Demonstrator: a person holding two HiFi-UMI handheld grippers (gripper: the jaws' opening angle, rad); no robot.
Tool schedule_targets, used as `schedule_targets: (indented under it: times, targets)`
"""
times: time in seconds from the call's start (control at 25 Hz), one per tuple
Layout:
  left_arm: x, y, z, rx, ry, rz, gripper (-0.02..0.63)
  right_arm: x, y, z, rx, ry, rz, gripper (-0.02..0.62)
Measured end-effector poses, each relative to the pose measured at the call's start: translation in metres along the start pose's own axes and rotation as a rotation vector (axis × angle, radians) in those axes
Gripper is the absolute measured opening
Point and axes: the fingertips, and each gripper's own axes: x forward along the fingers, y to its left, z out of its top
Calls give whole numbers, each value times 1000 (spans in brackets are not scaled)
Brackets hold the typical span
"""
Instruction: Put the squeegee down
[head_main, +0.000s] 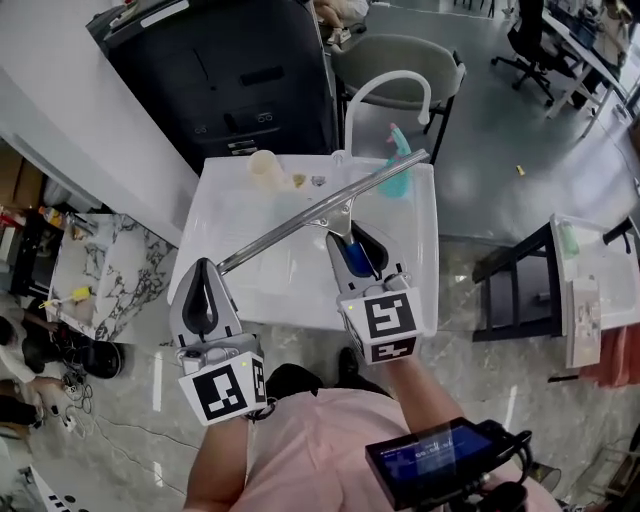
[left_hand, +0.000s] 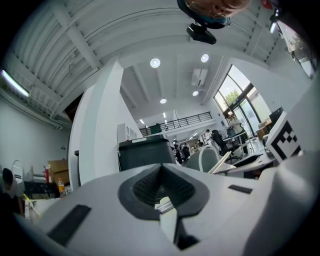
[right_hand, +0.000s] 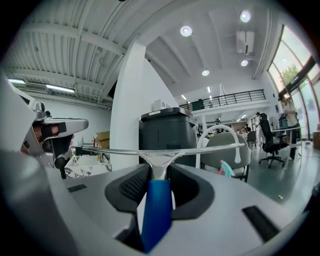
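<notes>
The squeegee has a blue handle (head_main: 352, 258) and a long metal blade (head_main: 320, 212) that slants over the white table (head_main: 290, 295) from lower left to upper right. My right gripper (head_main: 348, 238) is shut on the blue handle (right_hand: 157, 210). In the right gripper view the blade (right_hand: 165, 150) runs level just beyond the right gripper (right_hand: 159, 172). My left gripper (head_main: 204, 265) hovers at the table's near left corner, close to the blade's lower end. Its jaws look shut with nothing held, and the left gripper view shows the left gripper (left_hand: 161, 167) with its pads together.
On the table's far side stand a pale cup (head_main: 265, 170) and a teal spray bottle (head_main: 398, 165). Behind it are a black printer (head_main: 240, 70) and a grey chair (head_main: 400, 65). A dark side table (head_main: 590, 275) is at the right, a marble top (head_main: 95, 270) at the left.
</notes>
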Motion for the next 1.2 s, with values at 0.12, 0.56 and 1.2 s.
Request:
schedule_targets:
  times: [0.12,0.56,1.2]
  targets:
    - [2,10,3,3,-11,27,9,11,4,8,-12,-11,16,124]
    - [23,42,-37,-40,53,41,9,56,26,-27,-21,104,40,124]
    - [58,45,-123,-78,222,-16,9,94,33,-141,63,352,36,124]
